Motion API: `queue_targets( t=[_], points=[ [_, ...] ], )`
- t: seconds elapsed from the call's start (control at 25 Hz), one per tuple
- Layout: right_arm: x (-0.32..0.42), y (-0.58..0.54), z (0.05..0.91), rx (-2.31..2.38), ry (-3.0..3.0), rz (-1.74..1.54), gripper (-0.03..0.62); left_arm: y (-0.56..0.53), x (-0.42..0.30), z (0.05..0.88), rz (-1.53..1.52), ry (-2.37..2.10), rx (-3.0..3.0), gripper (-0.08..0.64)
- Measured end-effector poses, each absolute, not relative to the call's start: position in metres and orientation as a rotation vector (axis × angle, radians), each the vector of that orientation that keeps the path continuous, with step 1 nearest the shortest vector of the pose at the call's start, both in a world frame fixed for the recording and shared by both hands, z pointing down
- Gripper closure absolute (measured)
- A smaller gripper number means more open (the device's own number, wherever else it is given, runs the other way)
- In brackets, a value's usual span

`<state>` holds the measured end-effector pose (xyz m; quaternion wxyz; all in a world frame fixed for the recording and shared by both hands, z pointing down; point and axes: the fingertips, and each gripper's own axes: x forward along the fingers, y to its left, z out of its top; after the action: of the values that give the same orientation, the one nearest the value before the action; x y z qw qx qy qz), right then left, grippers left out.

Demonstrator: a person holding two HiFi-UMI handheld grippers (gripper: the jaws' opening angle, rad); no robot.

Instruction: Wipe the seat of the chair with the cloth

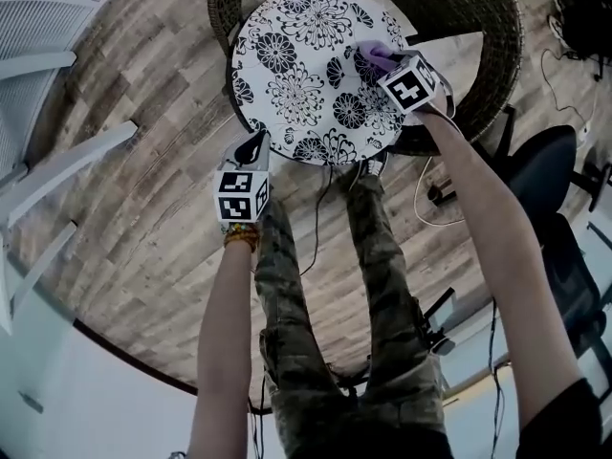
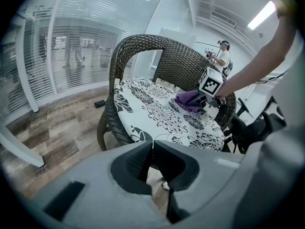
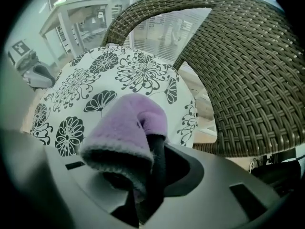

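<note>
The wicker chair (image 1: 483, 55) stands before the person, its round flowered seat (image 1: 287, 27) facing up. The right gripper (image 3: 143, 175) is clenched on the purple cloth (image 3: 126, 128), holding it down on the seat's far right part. Wiping looks under way, and next the cloth needs sweeping across the rest of the pattern without lifting. The left gripper (image 2: 151, 159) hangs just off the near edge, jaws closed on nothing.

The left claw (image 2: 152, 146) closed, empty — beyond it, right claw (image 2: 202, 100) holds cloth (image 2: 186, 99) on floral seat (image 2: 152, 112).
</note>
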<state>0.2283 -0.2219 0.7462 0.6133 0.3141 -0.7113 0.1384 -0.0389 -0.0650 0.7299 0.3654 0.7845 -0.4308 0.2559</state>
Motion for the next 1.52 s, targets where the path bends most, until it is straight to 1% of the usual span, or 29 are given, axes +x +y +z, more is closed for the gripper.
queue_targets(
  t=[0.24,0.4,0.48,0.64,0.84,1.04,1.2,1.28,1.36,1.4,1.44,1.48,1.52],
  points=[
    [0.232,-0.226,0.742,0.789,-1.621,0.339,0.497,-0.064,-0.036,0.731,0.684,-1.108,2.013,0.535],
    [0.233,-0.228,0.73,0.954,-1.672,0.454,0.499,-0.071,-0.032,0.718,0.681,-1.114,2.057,0.534],
    [0.219,-0.23,0.713,0.993,-1.755,0.48,0.5,-0.078,-0.034,0.705,0.637,-1.148,2.083,0.532],
    [0.161,-0.223,0.682,0.938,-1.992,0.526,0.5,-0.097,-0.048,0.689,0.57,-1.223,2.101,0.532],
    [0.065,-0.188,0.658,0.721,-2.26,0.81,0.499,-0.111,-0.052,0.69,0.558,-1.24,2.096,0.532],
    [-0.009,-0.163,0.666,0.583,-2.291,0.941,0.497,-0.11,-0.057,0.706,0.631,-1.184,2.082,0.532],
    [-0.046,-0.142,0.683,0.475,-2.271,0.892,0.491,-0.106,-0.059,0.719,0.674,-1.15,2.066,0.532],
    [-0.058,-0.13,0.69,0.416,-2.271,0.876,0.464,-0.105,-0.062,0.725,0.69,-1.138,2.055,0.532],
    [-0.063,-0.12,0.695,0.374,-2.275,0.869,0.401,-0.104,-0.062,0.729,0.706,-1.124,2.045,0.532],
    [-0.063,-0.117,0.697,0.372,-2.277,0.866,0.394,-0.104,-0.062,0.731,0.712,-1.119,2.041,0.532],
    [-0.061,-0.116,0.7,0.38,-2.274,0.86,0.411,-0.104,-0.063,0.732,0.71,-1.119,2.036,0.532],
    [-0.057,-0.116,0.704,0.396,-2.262,0.846,0.458,-0.105,-0.064,0.732,0.702,-1.122,2.031,0.532],
    [-0.052,-0.117,0.709,0.415,-2.241,0.826,0.487,-0.105,-0.064,0.732,0.69,-1.126,2.026,0.532]
  ],
)
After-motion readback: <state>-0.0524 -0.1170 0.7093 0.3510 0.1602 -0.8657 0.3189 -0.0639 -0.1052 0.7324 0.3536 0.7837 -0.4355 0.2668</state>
